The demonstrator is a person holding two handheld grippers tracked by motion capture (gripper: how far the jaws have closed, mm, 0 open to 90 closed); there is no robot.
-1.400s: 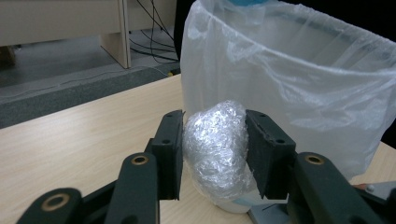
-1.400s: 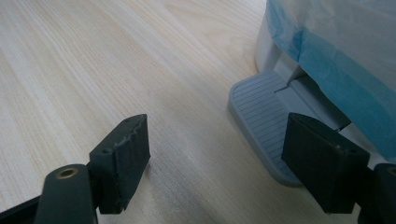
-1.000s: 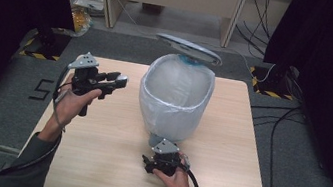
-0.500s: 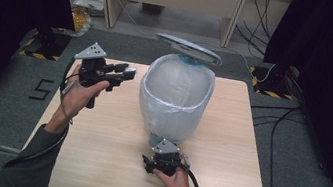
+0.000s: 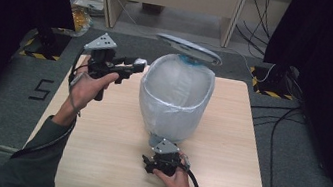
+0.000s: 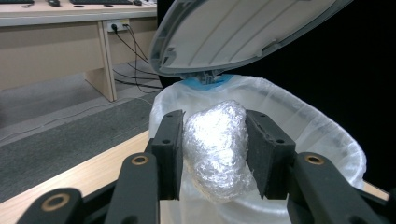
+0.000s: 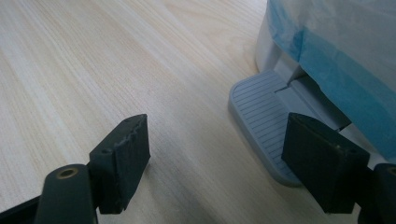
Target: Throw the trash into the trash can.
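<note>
left gripper (image 5: 135,63) raised, jaws clamped; right gripper (image 5: 160,145) low, jaws apart

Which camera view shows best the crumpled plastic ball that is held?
The left gripper view: the plastic ball sits large and sharp between the left gripper fingers, before the open bin. In the high view it is a tiny pale speck.

– Can we get in from the top of the bin (image 5: 173,102)?
– Yes, its mouth is open, but the lid (image 5: 189,49) sticks up at the back and hangs over it.
– And down low?
– The pedal (image 7: 261,112) pokes out in front. The table (image 5: 101,139) around it is bare wood.
</note>
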